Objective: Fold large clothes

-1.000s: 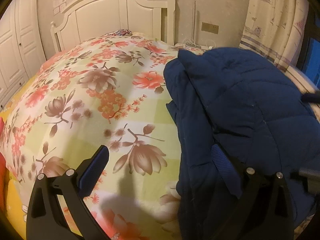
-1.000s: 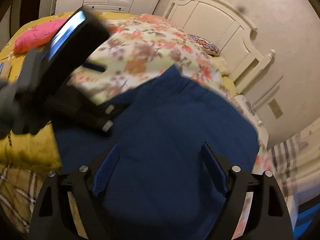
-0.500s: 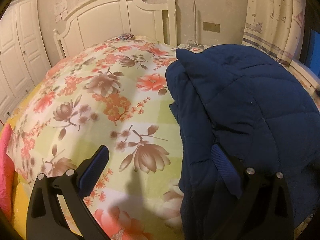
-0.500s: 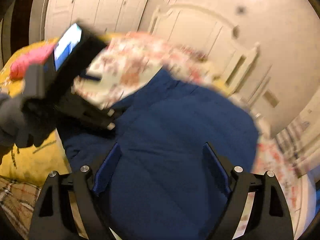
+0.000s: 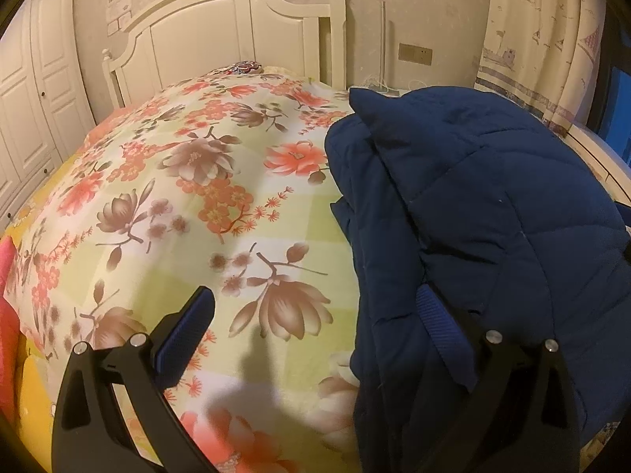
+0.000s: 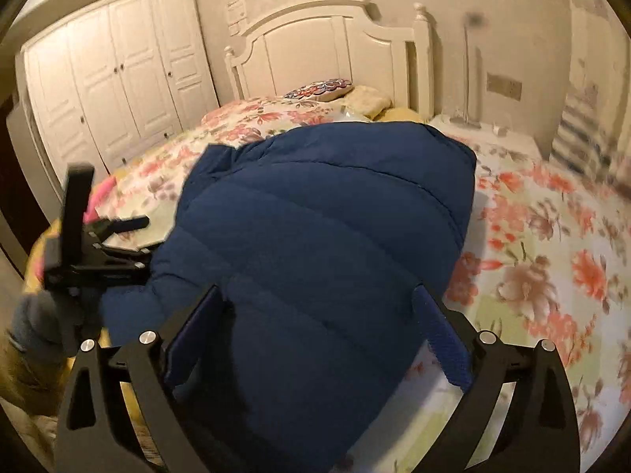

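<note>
A dark blue quilted puffer jacket (image 5: pixel 473 205) lies folded in a thick bundle on the floral bedspread (image 5: pixel 189 205), at the right of the left wrist view. My left gripper (image 5: pixel 315 315) is open and empty, its left finger over the bedspread and its right finger against the jacket's near left edge. In the right wrist view the jacket (image 6: pixel 315 244) fills the middle. My right gripper (image 6: pixel 315 323) is open and empty just above the jacket's near end. The left gripper (image 6: pixel 98 244) shows there at the jacket's left side, held by a gloved hand.
A white headboard (image 5: pixel 236 35) and a patterned pillow (image 6: pixel 319 88) stand at the far end of the bed. White wardrobes (image 6: pixel 110 71) line the left wall. A curtain (image 5: pixel 552 39) hangs at the right. Pink fabric (image 5: pixel 8 315) lies at the bed's left edge.
The right gripper has swung round and risen, now looking straight along the jacket toward the headboard. The left gripper has lifted and pulled back slightly. Both stay open.
</note>
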